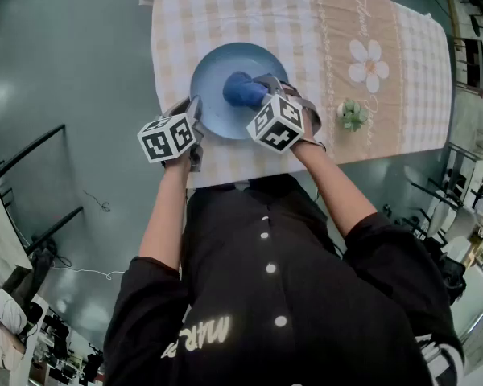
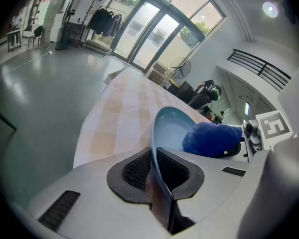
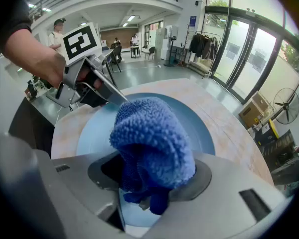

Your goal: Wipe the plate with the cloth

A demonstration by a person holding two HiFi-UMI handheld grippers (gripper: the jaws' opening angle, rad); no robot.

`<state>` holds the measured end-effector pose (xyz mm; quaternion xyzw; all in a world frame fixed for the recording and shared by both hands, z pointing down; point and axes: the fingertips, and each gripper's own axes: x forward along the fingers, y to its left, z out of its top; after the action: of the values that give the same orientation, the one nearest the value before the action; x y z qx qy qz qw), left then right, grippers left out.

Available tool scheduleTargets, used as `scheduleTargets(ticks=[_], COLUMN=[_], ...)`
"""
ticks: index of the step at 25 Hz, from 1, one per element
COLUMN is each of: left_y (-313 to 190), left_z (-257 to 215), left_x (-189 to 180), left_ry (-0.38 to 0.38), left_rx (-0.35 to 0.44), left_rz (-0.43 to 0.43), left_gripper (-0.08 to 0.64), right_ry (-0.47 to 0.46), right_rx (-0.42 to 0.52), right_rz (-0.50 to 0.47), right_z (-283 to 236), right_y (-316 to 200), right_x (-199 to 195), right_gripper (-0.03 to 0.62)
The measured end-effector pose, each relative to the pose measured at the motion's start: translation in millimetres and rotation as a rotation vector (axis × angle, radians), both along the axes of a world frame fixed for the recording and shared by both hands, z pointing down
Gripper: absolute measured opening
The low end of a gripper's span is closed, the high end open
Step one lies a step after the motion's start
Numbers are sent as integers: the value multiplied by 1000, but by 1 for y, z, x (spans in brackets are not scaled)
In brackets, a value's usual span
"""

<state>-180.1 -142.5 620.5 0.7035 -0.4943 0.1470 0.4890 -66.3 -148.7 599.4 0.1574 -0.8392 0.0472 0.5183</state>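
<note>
I am working on a light blue plate point(image 1: 213, 75) that lies on a checked tablecloth point(image 1: 386, 30) (a small potted plant point(image 1: 352, 114) stands well apart, to the plate's right). My left gripper point(image 2: 153, 169) has its jaws almost together, pinched on the plate's near rim with a pad pressing each face to steady it. My right gripper point(image 3: 148, 185) is clamped on a bunched dark blue terry cloth point(image 3: 152, 133), whose free end sits over the plate's middle and seems to touch it. I judge the wiping to be under way: the cloth is in hand and the plate secured. No soil shows, so I cannot tell how much is done; the outer ring likely remains.
</note>
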Motion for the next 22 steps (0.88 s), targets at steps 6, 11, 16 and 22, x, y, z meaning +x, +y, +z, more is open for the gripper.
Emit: scheduleTargets(ticks=[6,11,16,22], left_y=[-1,-1,0,-1], left_z=[0,0,1,2], left_x=[-1,-2,-3,-3], left_ry=[31,37,66,78], left_rx=[-7,-16,-22,-17], left_rz=[-31,-43,-59,-72], left_gripper=[51,49,48,46], right_ry=[-43,-86,-87,-84], right_rx=[-38,-80,-91,-72], right_rz=[-44,-23,-39,-56], right_z=[-2,0,9,17], right_y=[21,30,38,40], right_x=[-31,-48,-59,-61], right_gripper=[220,219,219,220])
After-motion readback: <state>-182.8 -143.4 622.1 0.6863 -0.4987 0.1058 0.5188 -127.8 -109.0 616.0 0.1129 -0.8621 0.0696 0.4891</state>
